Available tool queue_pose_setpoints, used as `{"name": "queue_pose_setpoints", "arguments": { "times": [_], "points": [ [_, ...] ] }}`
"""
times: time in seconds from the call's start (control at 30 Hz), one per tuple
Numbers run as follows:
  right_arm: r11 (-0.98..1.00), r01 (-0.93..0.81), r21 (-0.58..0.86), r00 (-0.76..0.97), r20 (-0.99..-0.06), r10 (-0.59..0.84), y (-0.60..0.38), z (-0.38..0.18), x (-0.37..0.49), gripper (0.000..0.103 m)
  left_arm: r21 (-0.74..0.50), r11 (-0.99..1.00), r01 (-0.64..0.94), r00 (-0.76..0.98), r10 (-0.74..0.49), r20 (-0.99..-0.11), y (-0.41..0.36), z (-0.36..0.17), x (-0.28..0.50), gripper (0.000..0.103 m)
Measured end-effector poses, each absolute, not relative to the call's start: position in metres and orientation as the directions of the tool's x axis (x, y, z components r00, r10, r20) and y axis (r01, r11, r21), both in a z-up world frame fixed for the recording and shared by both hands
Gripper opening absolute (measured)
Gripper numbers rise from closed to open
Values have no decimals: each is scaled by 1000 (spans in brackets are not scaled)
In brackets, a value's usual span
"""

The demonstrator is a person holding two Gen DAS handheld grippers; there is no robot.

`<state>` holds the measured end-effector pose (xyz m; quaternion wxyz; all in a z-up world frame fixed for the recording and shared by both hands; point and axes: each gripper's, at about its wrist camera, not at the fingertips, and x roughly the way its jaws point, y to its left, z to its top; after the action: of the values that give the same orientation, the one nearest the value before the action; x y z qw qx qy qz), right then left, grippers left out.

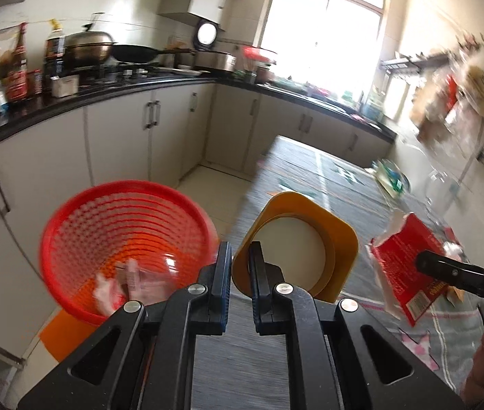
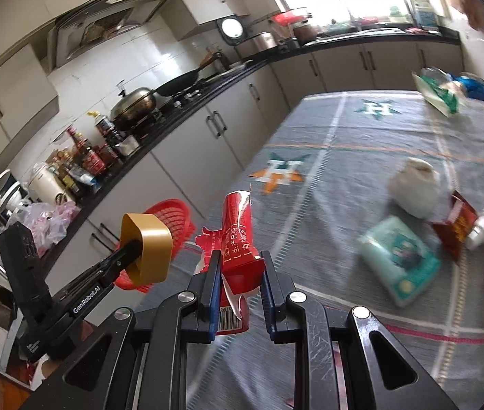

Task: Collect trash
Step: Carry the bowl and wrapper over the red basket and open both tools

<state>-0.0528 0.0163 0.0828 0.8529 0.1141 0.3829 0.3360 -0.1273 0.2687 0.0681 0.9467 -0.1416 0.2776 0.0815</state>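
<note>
Red carton (image 2: 240, 235) between right tool (image 2: 240, 273) pads

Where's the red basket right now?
The red basket is off the table's left edge, in front of the lower cabinets. In the right wrist view it shows behind the yellow cup held by the left gripper.

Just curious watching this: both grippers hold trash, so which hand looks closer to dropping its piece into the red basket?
Left, probably. The left gripper holds the yellow cup right beside the red basket; the right gripper's red wrapper sits farther away.
</note>
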Motion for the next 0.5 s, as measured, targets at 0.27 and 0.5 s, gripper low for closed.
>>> {"name": "queue_pose_setpoints", "arguments": {
  "times": [0.27,0.5],
  "points": [
    [705,-579,410,447,-563,695,86,105,-54,23,-249,898,-362,812,173,-557,334,63,-143,10],
    [685,-622,379,408,-589,698,152,101,-42,23,-229,873,-431,779,232,-583,368,51,-146,10]
  ]
}}
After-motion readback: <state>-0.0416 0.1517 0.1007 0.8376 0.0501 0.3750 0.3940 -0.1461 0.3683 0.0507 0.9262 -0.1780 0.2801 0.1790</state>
